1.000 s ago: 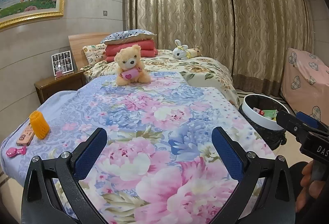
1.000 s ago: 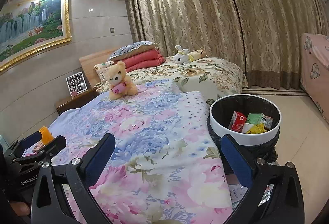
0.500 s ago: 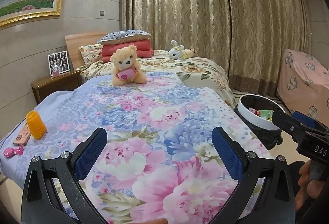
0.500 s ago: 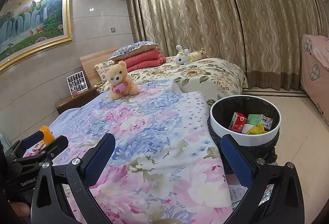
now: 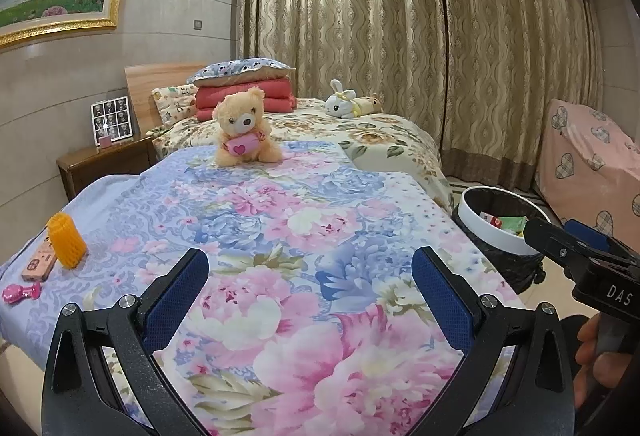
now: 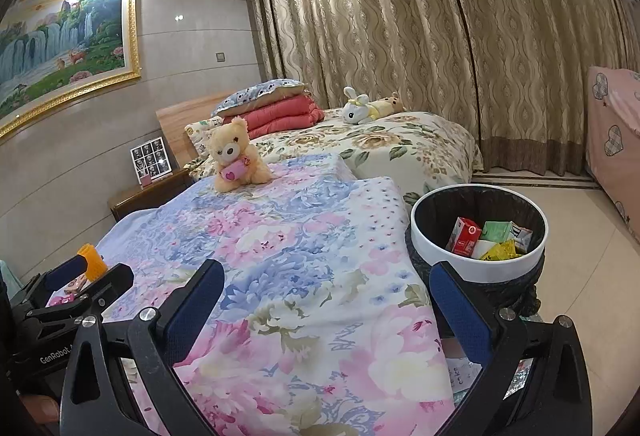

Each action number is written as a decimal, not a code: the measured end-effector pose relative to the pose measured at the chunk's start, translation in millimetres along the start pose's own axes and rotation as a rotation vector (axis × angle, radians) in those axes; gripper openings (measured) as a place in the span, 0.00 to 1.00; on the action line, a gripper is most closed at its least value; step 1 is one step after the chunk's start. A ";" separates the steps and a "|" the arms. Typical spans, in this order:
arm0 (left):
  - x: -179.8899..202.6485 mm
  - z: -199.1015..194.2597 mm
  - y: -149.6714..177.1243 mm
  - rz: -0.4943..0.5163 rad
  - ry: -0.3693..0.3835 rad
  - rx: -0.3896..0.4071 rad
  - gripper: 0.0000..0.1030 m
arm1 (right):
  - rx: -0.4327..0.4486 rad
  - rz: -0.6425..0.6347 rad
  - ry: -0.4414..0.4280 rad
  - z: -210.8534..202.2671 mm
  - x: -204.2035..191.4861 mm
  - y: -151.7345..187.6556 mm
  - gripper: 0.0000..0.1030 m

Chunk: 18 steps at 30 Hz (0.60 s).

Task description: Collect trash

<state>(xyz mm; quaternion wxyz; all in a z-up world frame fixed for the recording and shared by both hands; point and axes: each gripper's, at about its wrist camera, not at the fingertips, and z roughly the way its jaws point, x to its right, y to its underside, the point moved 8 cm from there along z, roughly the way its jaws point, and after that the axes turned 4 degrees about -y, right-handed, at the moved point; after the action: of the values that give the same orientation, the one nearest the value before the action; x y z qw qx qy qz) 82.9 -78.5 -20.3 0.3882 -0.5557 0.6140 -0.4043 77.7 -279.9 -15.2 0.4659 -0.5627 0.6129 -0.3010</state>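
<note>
An orange roller [image 5: 67, 240] stands at the left edge of the bed [image 5: 280, 236]. Left tongs [image 5: 310, 290] and right tongs [image 6: 326, 302] hang over its flowered cover, both spread wide and empty. Right of the bed, the bin [image 6: 478, 270] holds cartons [image 6: 464, 236].

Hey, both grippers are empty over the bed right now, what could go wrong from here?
The orange ridged item and pink toy on the bedspread's left edge may not be trash; grabbing them would be a mistake. Paper on the floor beside the bin sits hidden behind the right gripper and could be missed.
</note>
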 end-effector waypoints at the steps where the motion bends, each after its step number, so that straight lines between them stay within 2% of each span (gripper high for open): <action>1: 0.2 0.0 -0.4 -0.001 0.002 -0.001 1.00 | 0.000 0.000 0.000 0.0 0.0 0.0 1.00; 18: -1.2 0.1 -1.0 -0.009 0.010 -0.003 1.00 | 0.000 -0.001 -0.001 0.2 -0.4 -0.9 1.00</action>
<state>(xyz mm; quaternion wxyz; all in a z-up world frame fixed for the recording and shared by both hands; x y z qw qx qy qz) 83.4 -77.4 -19.4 0.3826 -0.5571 0.6139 -0.4080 78.3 -279.7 -14.3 0.4662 -0.5633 0.6122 -0.3010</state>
